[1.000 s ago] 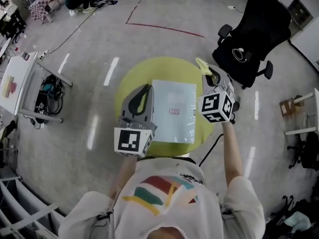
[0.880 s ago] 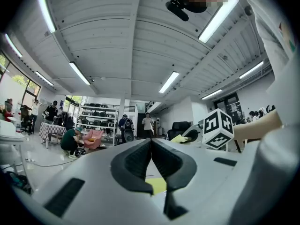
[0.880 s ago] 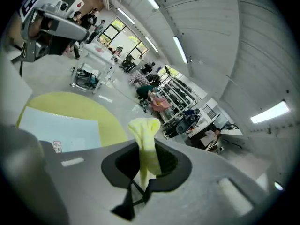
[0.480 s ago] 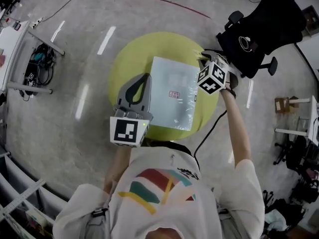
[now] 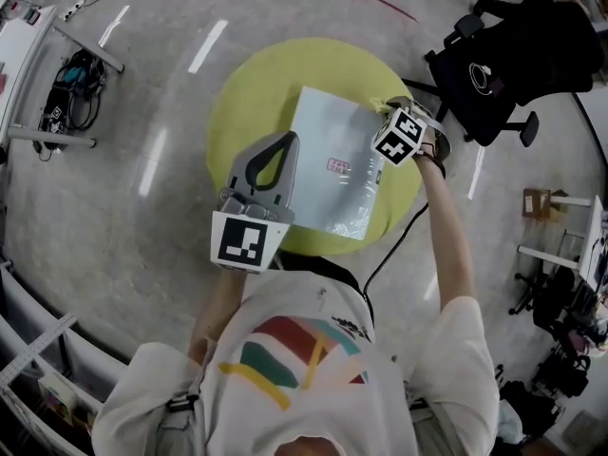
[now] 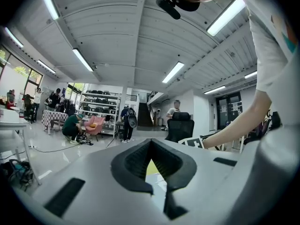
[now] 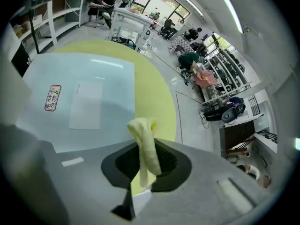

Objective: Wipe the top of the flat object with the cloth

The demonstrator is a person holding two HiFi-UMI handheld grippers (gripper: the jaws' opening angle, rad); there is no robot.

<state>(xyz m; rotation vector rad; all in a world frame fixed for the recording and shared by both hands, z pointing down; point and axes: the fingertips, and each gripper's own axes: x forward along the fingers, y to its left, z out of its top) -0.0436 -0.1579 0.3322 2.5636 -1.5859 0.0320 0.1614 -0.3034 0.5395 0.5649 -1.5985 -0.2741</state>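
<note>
seems to be only at the very start of the wiping. in the right gripper (image 7: 146, 168), pinched tight between the two jaws, a soft pale yellow cloth (image 7: 143, 137), with its folded end sticking out in front. in the head view, brought to the far right corner of the flat pale blue rectangular sheet under clear shiny film (image 5: 334, 193), lying flat on the round yellow-green table top (image 5: 237, 103), a little right of the middle. cannot tell whether touching the film already or hanging just above; from the right gripper view looks free in the air, not pressed down. no wiped track to see on the film, so judged as nearly all left to do: the whole top, from that far right corner across to the near left one, also over the small red stamp label (image 5: 336, 165) and the faint white paper under the film (image 7: 86, 104). left gripper (image 5: 284, 141) with jaws pressed together on nothing, placed over the left edge of the sheet; cannot tell if resting on it, maybe there for keeping it in place. possibly in the way for the left strip, so better lifted or moved aside at that point. around: a black office chair (image 5: 518, 60) just beside the table on the right, a black cable (image 5: 391, 250) going down from the near table edge, a grey shiny floor (image 5: 114, 255), some people (image 7: 190, 60) far off in the hall. no other thing seen on the table top to block the cloth.
</note>
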